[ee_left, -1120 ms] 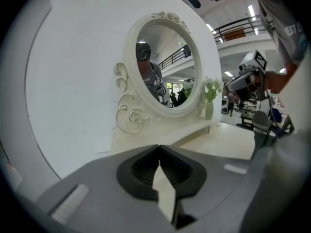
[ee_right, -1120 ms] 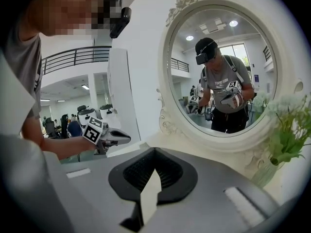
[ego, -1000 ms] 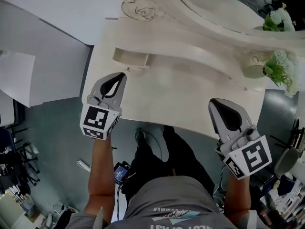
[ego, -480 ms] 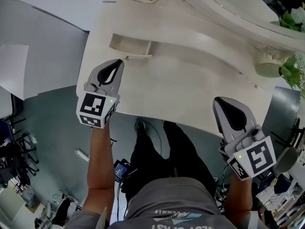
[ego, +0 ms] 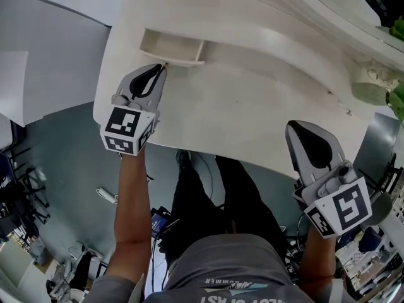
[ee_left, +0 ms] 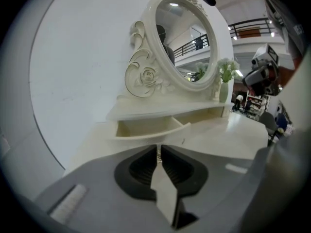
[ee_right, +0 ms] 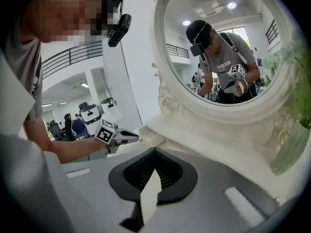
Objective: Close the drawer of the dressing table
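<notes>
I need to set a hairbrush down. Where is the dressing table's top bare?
The tabletop is bare across its broad middle, between the left gripper and the right gripper. Crowded: back left by the open drawer, back right by the vase.

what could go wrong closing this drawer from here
The shut left claw has only a narrow tip at the curved front of the open drawer, so it might slip off sideways during the push. A hard shove could also jolt the dressing table and rock the vase standing on it.
</notes>
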Demonstrator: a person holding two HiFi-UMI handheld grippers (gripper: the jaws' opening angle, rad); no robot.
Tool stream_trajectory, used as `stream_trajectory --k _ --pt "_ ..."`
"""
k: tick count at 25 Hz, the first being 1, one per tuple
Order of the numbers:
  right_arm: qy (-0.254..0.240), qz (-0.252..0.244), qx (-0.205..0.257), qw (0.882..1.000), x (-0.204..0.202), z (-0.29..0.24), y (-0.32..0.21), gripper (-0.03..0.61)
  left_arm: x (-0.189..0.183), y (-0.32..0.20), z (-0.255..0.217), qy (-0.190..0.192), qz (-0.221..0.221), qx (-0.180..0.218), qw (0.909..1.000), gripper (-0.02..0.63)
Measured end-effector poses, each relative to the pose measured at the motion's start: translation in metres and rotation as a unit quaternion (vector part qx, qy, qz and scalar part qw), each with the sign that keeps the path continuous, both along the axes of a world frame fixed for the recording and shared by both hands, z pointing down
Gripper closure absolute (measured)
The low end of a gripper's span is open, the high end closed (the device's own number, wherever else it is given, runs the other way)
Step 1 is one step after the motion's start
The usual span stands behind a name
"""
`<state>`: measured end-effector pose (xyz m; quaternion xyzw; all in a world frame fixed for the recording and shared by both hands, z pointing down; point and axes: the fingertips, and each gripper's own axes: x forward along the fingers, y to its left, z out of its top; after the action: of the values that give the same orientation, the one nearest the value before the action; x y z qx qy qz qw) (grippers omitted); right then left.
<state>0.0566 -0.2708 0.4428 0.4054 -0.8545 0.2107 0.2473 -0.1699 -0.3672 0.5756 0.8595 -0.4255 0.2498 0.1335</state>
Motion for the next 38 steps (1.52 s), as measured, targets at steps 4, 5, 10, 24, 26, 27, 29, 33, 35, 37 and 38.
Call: stream_trajectory --k 4,5,10,24,26,27,29,33,35,37,38 --pt "0.001 -0.002 -0.009 1.0 0.001 0.006 -0.002 0.577 0.0 -0.002 0.006 0.008 -0.008 0.0 0.9999 0.546" --pt "0.002 -0.002 -0.011 1.0 0.0 0.01 -0.003 0.577 -0.001 -0.003 0.009 0.012 -0.01 0.001 0.9999 0.545" --pt "0.004 -0.002 -0.012 1.0 0.006 0.025 -0.006 0.577 0.01 -0.01 0.018 0.022 -0.002 0.008 0.9997 0.552" --pt "0.004 -0.002 -0.018 1.0 0.0 0.031 -0.011 0.577 0.013 -0.035 0.012 0.008 0.019 0.02 0.9996 0.557" --pt "0.004 -0.001 -0.018 1.0 0.003 0.025 -0.013 0.577 0.018 -0.043 0.007 0.005 0.022 0.021 0.9995 0.557" --pt "0.004 0.0 -0.018 1.0 0.004 0.024 -0.014 0.577 0.019 -0.047 0.006 0.003 0.022 0.022 0.9995 0.557" --pt "0.005 0.003 -0.017 1.0 0.003 0.022 -0.017 0.577 0.019 -0.055 0.006 0.002 0.023 0.024 0.9995 0.557" --pt "0.005 0.008 -0.012 1.0 0.006 0.023 -0.019 0.577 0.02 -0.069 0.007 -0.001 0.024 0.03 0.9993 0.56" --pt "0.006 0.01 -0.012 1.0 0.007 0.023 -0.019 0.577 0.021 -0.072 0.008 -0.007 0.031 0.026 0.9992 0.557" --pt "0.006 0.013 -0.01 1.0 0.009 0.02 -0.02 0.577 0.021 -0.072 0.008 -0.007 0.035 0.021 0.9991 0.552" --pt "0.006 0.014 -0.008 1.0 0.01 0.018 -0.021 0.577 0.021 -0.072 0.008 -0.006 0.035 0.019 0.9992 0.552"
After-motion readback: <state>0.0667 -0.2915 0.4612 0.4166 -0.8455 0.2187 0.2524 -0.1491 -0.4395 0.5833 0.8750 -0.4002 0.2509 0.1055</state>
